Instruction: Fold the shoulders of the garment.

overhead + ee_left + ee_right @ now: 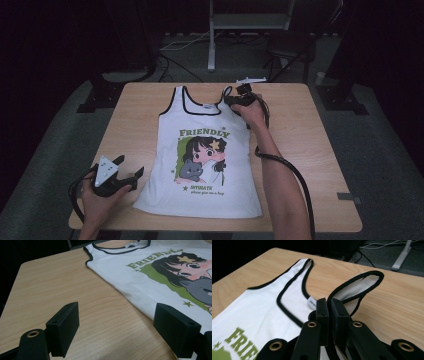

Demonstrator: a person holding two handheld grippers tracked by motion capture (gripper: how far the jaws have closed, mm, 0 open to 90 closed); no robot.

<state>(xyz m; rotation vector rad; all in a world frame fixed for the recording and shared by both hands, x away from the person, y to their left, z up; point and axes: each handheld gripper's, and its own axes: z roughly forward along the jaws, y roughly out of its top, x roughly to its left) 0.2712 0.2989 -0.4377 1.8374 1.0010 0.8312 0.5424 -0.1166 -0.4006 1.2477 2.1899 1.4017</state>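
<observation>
The top lies flat at mid-table, print up. Your right gripper pinches its strap, raised: the fold is starting. Your left gripper gapes beside the hem; next, grip that edge.

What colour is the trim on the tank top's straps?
Black trim on the white tank top, clearest in the right gripper view.

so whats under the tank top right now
The wooden table; the tank top lies flat, print up. One shoulder strap is lifted off the wood, pinched in the right gripper. Whether anything lies beneath the flat body cannot be seen.
</observation>
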